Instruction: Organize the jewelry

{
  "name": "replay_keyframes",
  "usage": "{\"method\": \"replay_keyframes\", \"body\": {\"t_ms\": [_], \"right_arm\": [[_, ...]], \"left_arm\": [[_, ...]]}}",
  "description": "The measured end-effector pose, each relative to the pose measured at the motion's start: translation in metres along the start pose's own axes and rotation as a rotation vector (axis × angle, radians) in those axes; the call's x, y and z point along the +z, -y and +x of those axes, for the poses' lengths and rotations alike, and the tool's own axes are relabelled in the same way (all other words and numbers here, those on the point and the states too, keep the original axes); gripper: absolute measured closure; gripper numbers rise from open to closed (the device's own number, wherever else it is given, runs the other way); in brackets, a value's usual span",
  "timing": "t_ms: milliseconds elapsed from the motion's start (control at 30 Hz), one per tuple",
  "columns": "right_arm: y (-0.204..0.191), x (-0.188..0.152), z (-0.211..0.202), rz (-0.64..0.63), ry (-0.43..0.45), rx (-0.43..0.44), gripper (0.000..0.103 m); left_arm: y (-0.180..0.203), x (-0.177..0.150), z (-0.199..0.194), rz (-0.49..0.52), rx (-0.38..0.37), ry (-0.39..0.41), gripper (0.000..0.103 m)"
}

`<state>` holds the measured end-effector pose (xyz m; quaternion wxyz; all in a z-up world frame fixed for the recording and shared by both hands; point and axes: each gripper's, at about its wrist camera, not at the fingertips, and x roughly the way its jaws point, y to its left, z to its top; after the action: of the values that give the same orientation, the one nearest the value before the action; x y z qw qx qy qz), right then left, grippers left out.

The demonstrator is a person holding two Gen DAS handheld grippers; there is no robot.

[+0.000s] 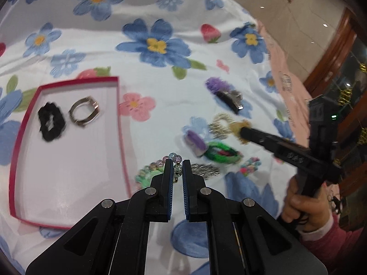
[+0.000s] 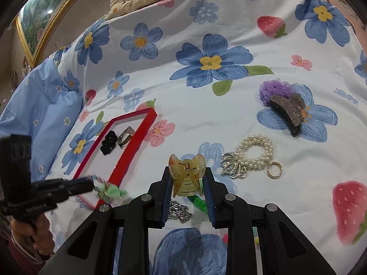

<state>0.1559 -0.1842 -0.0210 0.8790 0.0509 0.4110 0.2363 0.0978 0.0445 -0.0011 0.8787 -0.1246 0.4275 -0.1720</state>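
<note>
A red-rimmed white tray point(image 1: 68, 155) lies on the floral sheet and holds a black scrunchie point(image 1: 51, 123) and a metal bangle point(image 1: 83, 112). My left gripper point(image 1: 177, 166) is shut on a glass bead bracelet point(image 1: 160, 163) with a green bow; in the right wrist view the bracelet point(image 2: 107, 189) hangs from it at the tray's near corner. My right gripper point(image 2: 187, 175) is shut on an amber claw clip point(image 2: 187, 174); it also shows in the left wrist view point(image 1: 240, 130). A pearl bracelet point(image 2: 254, 154), a glitter claw clip point(image 2: 289, 110) and a purple scrunchie point(image 2: 273, 89) lie on the sheet.
A green hair tie point(image 1: 220, 154), a purple clip point(image 1: 196, 142), a silver chain piece point(image 1: 204, 170) and colourful beads point(image 1: 250, 166) lie near the grippers. A blue pillow point(image 2: 41, 114) is left of the tray. The bed edge and floor are at the right point(image 1: 298, 23).
</note>
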Motion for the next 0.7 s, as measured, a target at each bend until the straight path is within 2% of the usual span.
{"method": "replay_keyframes", "body": {"t_ms": [400, 567, 700], "right_arm": [[-0.001, 0.000, -0.005, 0.002, 0.016, 0.013, 0.077], [0.005, 0.000, -0.008, 0.015, 0.020, 0.014, 0.077], [0.009, -0.002, -0.009, 0.020, 0.020, 0.012, 0.077]], "left_arm": [[0.012, 0.008, 0.014, 0.006, -0.017, -0.022, 0.097], [0.004, 0.003, 0.030, -0.007, 0.042, -0.087, 0.096], [-0.003, -0.004, 0.029, -0.011, 0.087, -0.108, 0.080]]}}
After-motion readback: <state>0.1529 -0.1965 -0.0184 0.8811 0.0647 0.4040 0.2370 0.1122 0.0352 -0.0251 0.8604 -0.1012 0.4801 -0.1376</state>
